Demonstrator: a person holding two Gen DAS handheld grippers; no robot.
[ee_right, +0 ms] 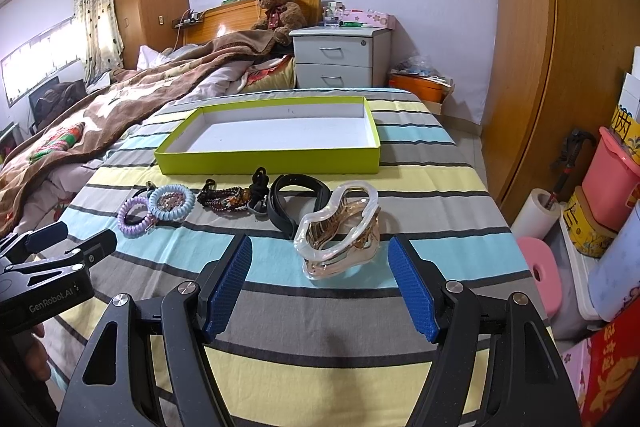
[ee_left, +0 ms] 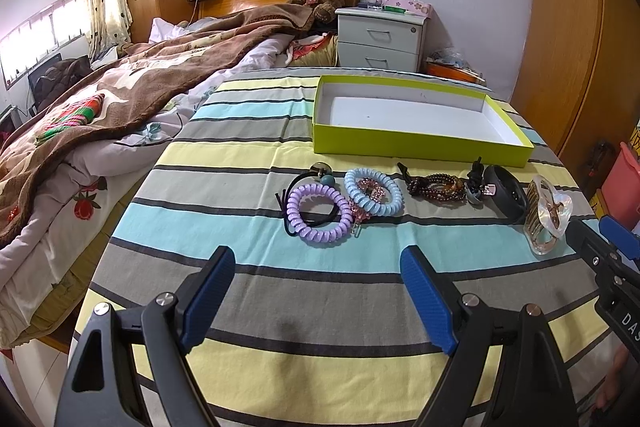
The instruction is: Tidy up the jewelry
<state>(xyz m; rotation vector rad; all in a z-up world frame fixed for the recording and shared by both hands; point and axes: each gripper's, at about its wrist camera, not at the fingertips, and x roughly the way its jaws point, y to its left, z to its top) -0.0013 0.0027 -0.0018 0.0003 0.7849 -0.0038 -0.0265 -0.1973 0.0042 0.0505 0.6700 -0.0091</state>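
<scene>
**Both grippers held wide over a row of hair ties, bracelets and a clip**

A striped bedspread [ee_left: 320,291] in bands of yellow, grey, pale blue and black covers the flat surface under both grippers. At its far side lies a shallow rectangular cardboard box [ee_right: 268,163], lime green outside and white inside, with nothing in it.

The left gripper [ee_left: 318,269] hovers above the cloth with its blue-padded jaws spread far apart and nothing between them. The right gripper [ee_right: 320,259] is likewise wide apart; it grips nothing, though the clip lies just ahead of the gap between its jaws.

The jewelry lies in a loose row on the cloth between the grippers and the box, none of it inside. At the right end, the translucent clear-and-amber plastic claw clip [ee_right: 338,231] is the largest piece. Next to it on the left is a black strap-like band [ee_right: 294,203] curved into a loop, then a bundle of dark brown beaded bracelets [ee_left: 438,185] with a black cord at its right end. Further left, a pale blue spiral coil hair tie [ee_left: 374,191] rings a small pink beaded piece, and a lilac spiral coil hair tie [ee_left: 318,215] lies over a thin black elastic.
</scene>
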